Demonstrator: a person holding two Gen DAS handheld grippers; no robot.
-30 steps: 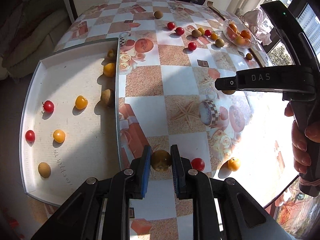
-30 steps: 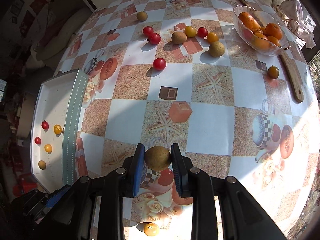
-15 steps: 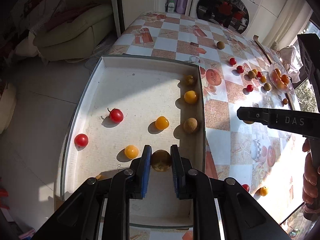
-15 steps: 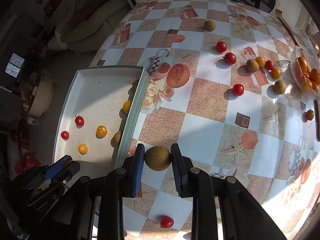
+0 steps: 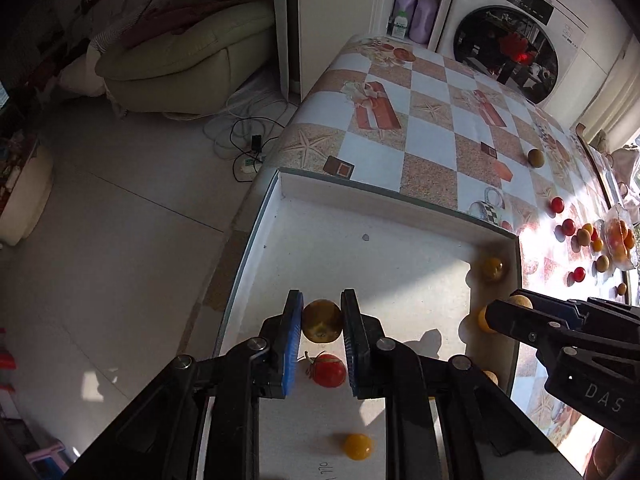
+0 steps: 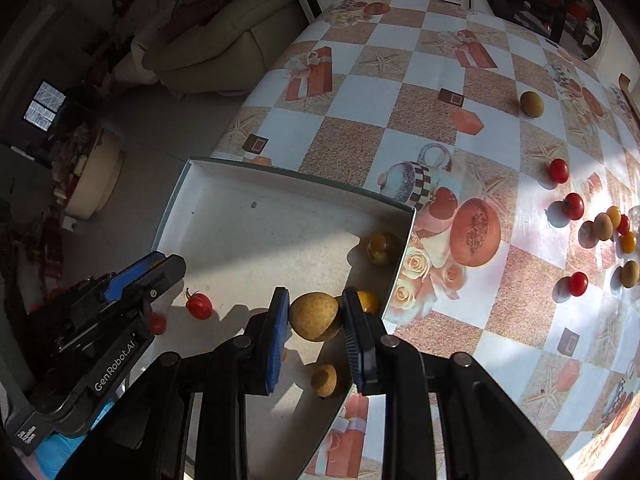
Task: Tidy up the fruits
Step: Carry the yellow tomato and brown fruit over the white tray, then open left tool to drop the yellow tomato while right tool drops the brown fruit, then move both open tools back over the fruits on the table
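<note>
My left gripper (image 5: 320,322) is shut on a brown round fruit (image 5: 321,320) and holds it over the white tray (image 5: 360,196). My right gripper (image 6: 316,316) is shut on a tan round fruit (image 6: 312,315), above the tray's (image 6: 280,176) right side near its wall. In the tray lie a red tomato (image 5: 329,370), yellow tomatoes (image 5: 357,446) and brown fruits (image 6: 325,380). The right gripper also shows in the left wrist view (image 5: 516,312); the left one shows in the right wrist view (image 6: 160,268).
The checked tablecloth (image 6: 420,120) carries several loose tomatoes (image 6: 558,171) and brown fruits (image 6: 531,104) at the right. A glass bowl of oranges (image 5: 620,240) stands far right. The floor drops off left of the tray, with a sofa (image 5: 188,52) and a washing machine (image 5: 508,36) beyond.
Both grippers have moved left from above the tablecloth to above the tray, each still holding its fruit. The left one has gone further into the tray.
</note>
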